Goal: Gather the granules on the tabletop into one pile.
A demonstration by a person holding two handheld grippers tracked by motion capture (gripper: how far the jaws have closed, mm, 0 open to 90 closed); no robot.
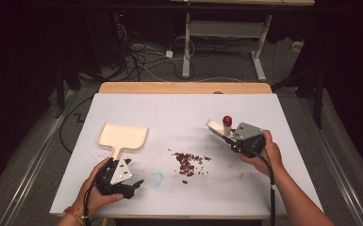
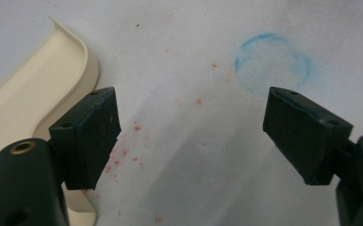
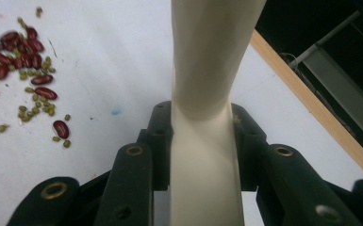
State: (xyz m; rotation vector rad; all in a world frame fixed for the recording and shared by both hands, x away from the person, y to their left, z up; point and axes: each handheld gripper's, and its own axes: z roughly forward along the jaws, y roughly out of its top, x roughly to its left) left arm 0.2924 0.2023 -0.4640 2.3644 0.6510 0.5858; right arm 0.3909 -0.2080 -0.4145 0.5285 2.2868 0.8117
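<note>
Fingers [image 3: 158,141] of the right gripper [image 1: 231,136] are clamping a cream brush [image 1: 215,127] handle, hovering right of the beans [image 1: 188,162]. Left gripper [image 2: 193,136] is sitting wide open and empty beside the dustpan [image 1: 122,135] handle on the desk [image 1: 179,113].

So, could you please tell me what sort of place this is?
Probably a lab or recording workspace: a white-covered table holding spilled beans, cables strewn across the floor, and a height-adjustable desk frame behind.
</note>
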